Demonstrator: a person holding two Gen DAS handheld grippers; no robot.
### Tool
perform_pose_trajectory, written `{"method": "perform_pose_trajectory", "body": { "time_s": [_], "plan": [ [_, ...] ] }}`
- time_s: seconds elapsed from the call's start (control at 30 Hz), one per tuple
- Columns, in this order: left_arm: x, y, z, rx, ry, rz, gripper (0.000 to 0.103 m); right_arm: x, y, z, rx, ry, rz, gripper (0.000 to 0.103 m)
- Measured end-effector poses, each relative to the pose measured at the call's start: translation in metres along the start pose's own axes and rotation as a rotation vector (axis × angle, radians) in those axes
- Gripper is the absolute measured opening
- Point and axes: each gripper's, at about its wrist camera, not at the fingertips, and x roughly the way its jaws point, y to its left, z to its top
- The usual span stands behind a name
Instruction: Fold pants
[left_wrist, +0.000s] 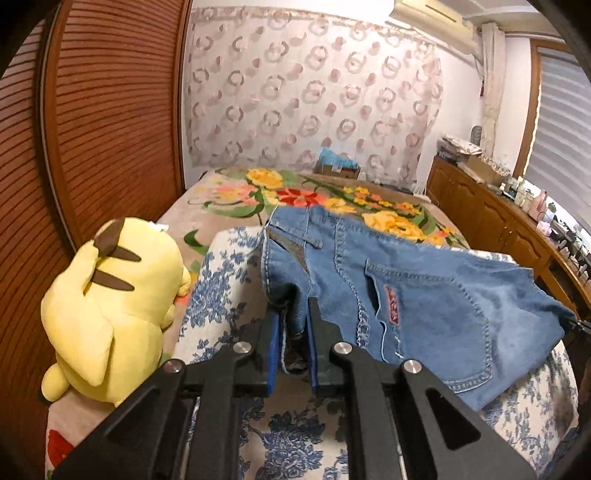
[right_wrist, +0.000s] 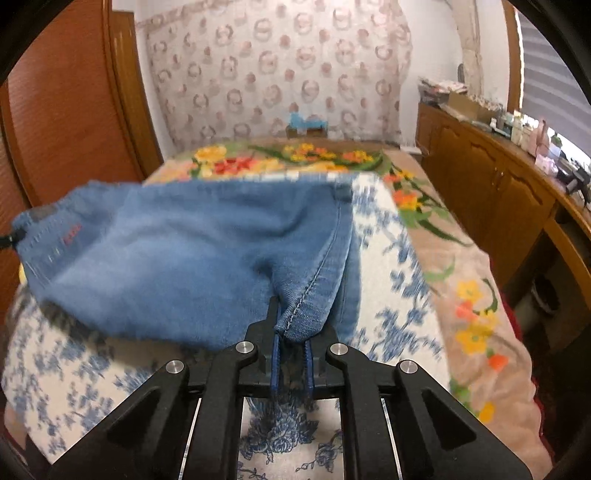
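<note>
The blue denim pants (left_wrist: 406, 288) are held up above the bed, stretched between both grippers, back pocket side showing. My left gripper (left_wrist: 293, 314) is shut on a bunched edge of the pants at their left end. My right gripper (right_wrist: 293, 325) is shut on a folded seam of the pants (right_wrist: 177, 258). In the left wrist view the right gripper's tip (left_wrist: 581, 325) shows at the pants' far right corner. In the right wrist view the left gripper's tip (right_wrist: 9, 238) shows at the pants' far left corner. The right wrist view is blurred.
Below lies a white and blue floral cloth (left_wrist: 295, 435) on a bed with a flowered blanket (left_wrist: 240, 199). A yellow plush toy (left_wrist: 110, 314) lies at the left by a wooden louvred door (left_wrist: 110, 110). A wooden cabinet (right_wrist: 498, 192) with clutter runs along the right.
</note>
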Motion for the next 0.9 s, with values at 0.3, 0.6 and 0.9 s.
{"method": "perform_pose_trajectory", "body": {
  "time_s": [0.3, 0.6, 0.9],
  "plan": [
    [-0.015, -0.004, 0.004, 0.033, -0.022, 0.008, 0.010, -0.008, -0.025, 0.022, 0.007, 0.009, 0.015, 0.007],
    [-0.003, 0.000, -0.011, 0.033, 0.016, 0.017, 0.010, 0.028, -0.031, 0.004, 0.048, 0.109, -0.015, 0.038],
    [0.002, -0.001, -0.019, 0.040, 0.034, 0.028, 0.010, 0.052, -0.010, -0.013, 0.063, 0.159, -0.027, 0.052]
  ]
}}
